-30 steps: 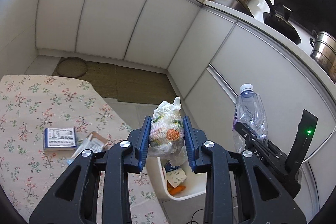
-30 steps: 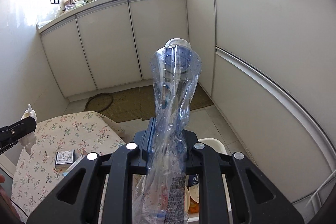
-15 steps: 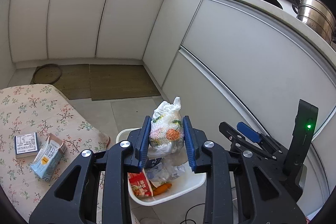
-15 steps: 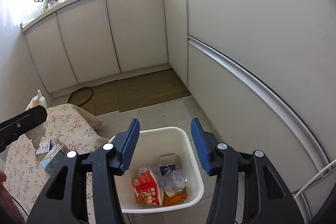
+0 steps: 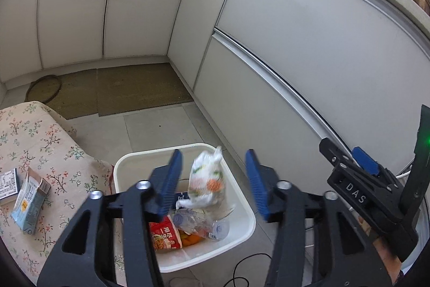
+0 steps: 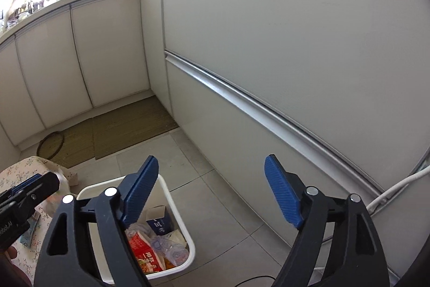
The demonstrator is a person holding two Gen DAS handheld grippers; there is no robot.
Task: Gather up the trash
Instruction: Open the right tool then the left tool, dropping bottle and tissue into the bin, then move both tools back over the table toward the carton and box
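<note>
Your left gripper (image 5: 213, 179) has just been opening; the snack bag (image 5: 206, 179) sits loose between its jaws, over the bin (image 5: 243, 209). Your right gripper (image 6: 212, 192), at three o'clock, has opened wide, empty.

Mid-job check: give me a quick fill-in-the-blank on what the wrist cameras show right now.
1. The white plastic bag hangs loose between the pads of the ____ gripper.
2. Below it stands a ____ bin.
3. The crushed bottle lies ____ the bin.
4. On the floral cloth lies a blue ____.

Missing: left; white; inside; carton
</note>
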